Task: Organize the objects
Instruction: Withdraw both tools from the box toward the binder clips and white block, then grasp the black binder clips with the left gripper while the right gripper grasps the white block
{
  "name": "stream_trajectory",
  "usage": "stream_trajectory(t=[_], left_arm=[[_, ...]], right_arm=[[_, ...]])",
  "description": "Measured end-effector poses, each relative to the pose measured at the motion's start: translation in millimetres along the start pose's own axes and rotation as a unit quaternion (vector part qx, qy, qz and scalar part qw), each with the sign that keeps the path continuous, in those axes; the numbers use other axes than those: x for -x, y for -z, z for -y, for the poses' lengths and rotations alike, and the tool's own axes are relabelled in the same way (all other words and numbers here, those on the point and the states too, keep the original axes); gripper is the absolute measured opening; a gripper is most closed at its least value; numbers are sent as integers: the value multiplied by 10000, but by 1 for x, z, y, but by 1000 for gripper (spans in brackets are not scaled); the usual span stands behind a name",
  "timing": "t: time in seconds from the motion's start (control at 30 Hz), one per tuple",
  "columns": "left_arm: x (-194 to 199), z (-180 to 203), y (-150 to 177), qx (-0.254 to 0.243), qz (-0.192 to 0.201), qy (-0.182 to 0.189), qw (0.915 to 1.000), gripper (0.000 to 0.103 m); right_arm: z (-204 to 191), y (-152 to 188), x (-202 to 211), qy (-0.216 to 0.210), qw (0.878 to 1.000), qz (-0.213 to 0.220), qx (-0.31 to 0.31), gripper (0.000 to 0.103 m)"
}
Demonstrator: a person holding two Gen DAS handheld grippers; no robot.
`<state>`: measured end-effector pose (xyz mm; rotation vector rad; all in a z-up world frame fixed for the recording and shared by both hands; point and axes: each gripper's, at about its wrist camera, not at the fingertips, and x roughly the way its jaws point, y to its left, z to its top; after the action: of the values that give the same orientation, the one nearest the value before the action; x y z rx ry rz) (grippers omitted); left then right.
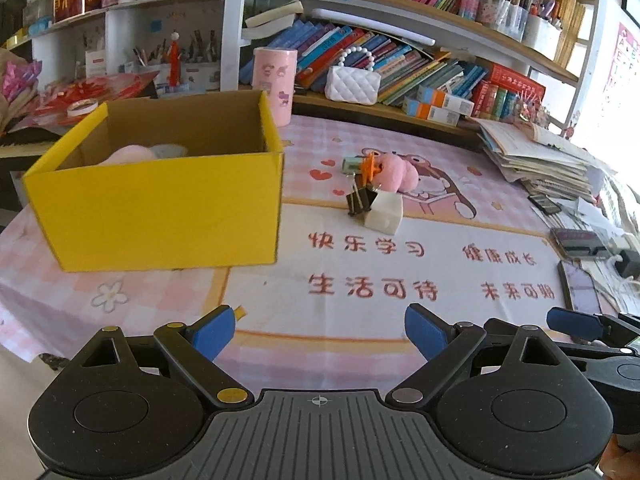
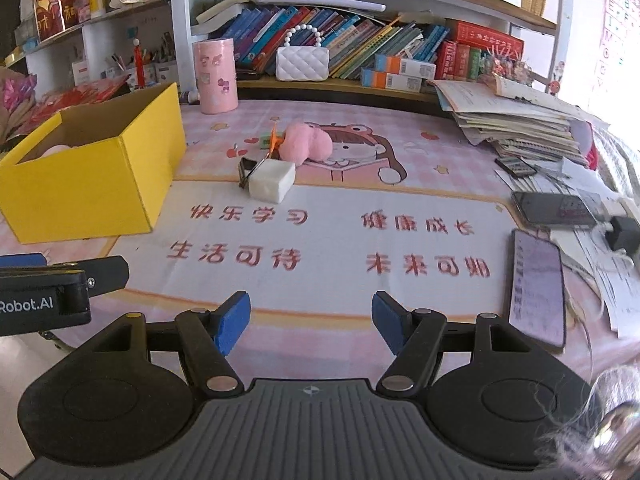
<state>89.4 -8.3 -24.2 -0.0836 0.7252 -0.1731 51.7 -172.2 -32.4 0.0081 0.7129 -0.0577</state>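
Observation:
A yellow cardboard box (image 1: 160, 208) (image 2: 92, 184) stands open on the pink tablecloth, with a pink soft thing (image 1: 128, 155) and a pale one inside. Right of it lies a small heap: a white block (image 1: 383, 213) (image 2: 272, 181), a black binder clip (image 1: 360, 200) (image 2: 247, 170), a pink plush (image 1: 398, 174) (image 2: 306, 144), an orange piece (image 1: 370, 166) (image 2: 274, 140) and a green eraser (image 1: 352, 164) (image 2: 265, 141). My left gripper (image 1: 320, 332) is open and empty near the table's front edge. My right gripper (image 2: 311, 322) hovers beside it, also open with nothing between its fingers.
A pink cylinder tin (image 1: 275, 84) (image 2: 214, 76) and a white quilted bag (image 1: 352, 86) (image 2: 302, 63) stand at the back under bookshelves. A stack of papers (image 1: 536, 156) (image 2: 516, 120), two phones (image 2: 538, 284) (image 2: 554, 209) and a charger (image 2: 622, 234) crowd the right side.

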Motion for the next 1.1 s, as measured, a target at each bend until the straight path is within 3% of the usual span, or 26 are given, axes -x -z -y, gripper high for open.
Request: stream_trajectory(t=[0.2,0.57,0.9,1.03,1.1], left_arm=[[-22,16,-17,68,111,-27,9999,91],[-73,52,-68,7,267,9,9996,73],[-157,57,-94,59,-197,-424,9989,68],[-177,58,-98,53,-378,-394,9985,67],[-185,58,-99,52,-448,-361,9983,60]], right_arm=[[22,-19,-24,-92,9999,4,66,65],[45,-40,-63,-451,9980,18,438,65],[48,-61,-110,-933,9924,165,790,65],[50,-67,-125,-1111,9903,139,829,66],[50,-71,-130,-1207,9889,156,847,67]])
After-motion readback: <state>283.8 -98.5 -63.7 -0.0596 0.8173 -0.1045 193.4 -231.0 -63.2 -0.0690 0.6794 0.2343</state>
